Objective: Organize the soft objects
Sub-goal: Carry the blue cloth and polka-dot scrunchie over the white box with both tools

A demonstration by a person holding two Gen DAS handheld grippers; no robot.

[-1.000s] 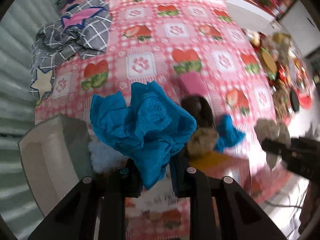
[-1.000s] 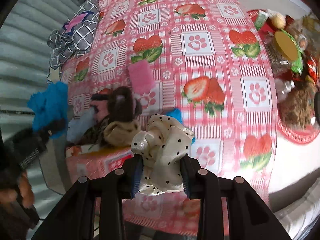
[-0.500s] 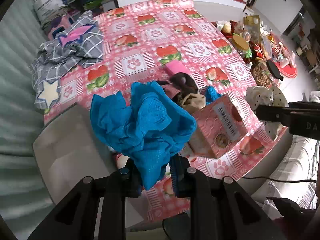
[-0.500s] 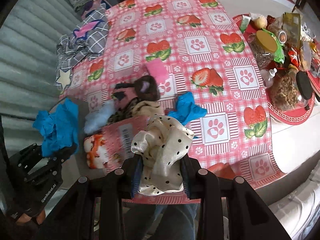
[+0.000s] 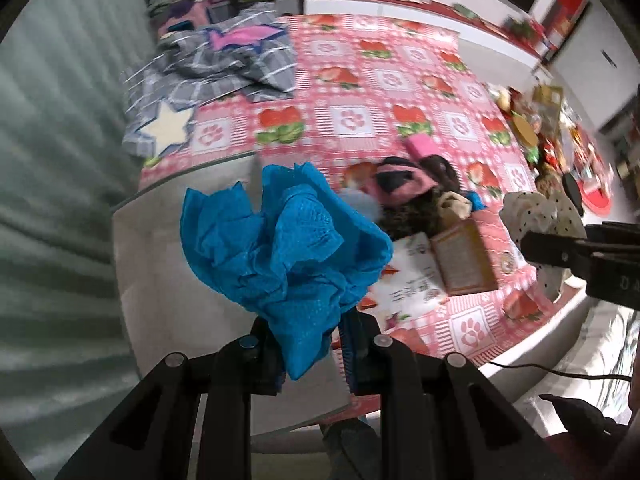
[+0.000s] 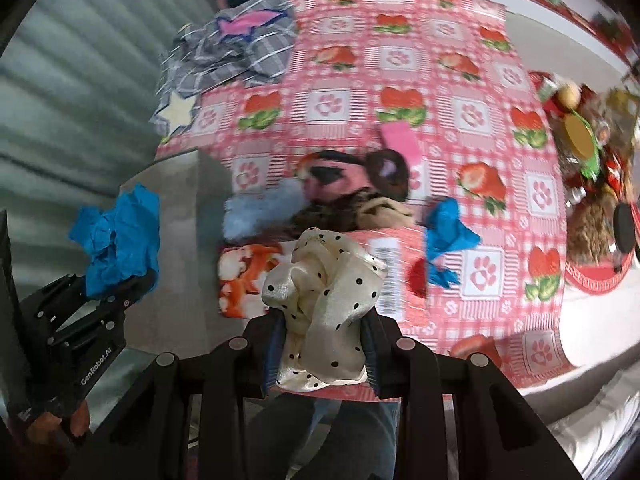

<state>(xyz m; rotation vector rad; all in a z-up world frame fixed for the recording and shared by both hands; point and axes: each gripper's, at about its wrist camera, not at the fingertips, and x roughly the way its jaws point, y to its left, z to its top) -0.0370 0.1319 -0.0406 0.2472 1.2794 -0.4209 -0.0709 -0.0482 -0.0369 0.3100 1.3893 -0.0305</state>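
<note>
My left gripper (image 5: 310, 354) is shut on a crumpled blue cloth (image 5: 280, 256) and holds it in the air over a grey box (image 5: 160, 264) at the table's left edge. It also shows in the right wrist view (image 6: 116, 276) with the blue cloth (image 6: 116, 240). My right gripper (image 6: 322, 354) is shut on a cream polka-dot scrunchie (image 6: 324, 280), held above the table's near edge; the scrunchie shows in the left wrist view (image 5: 540, 216). A heap of soft items (image 6: 352, 200) lies behind a pink carton (image 6: 248, 276).
A grey checked cloth (image 6: 236, 56) with star patches lies at the far left of the pink strawberry tablecloth (image 6: 440, 80). A pink sponge (image 6: 400, 140) and another blue cloth (image 6: 448, 232) lie near the heap. Jars and food stand on a red tray (image 6: 600, 272) at the right.
Both grippers have pulled back and up from the heap with their cloths still held. The left gripper has swung left over the grey box.
</note>
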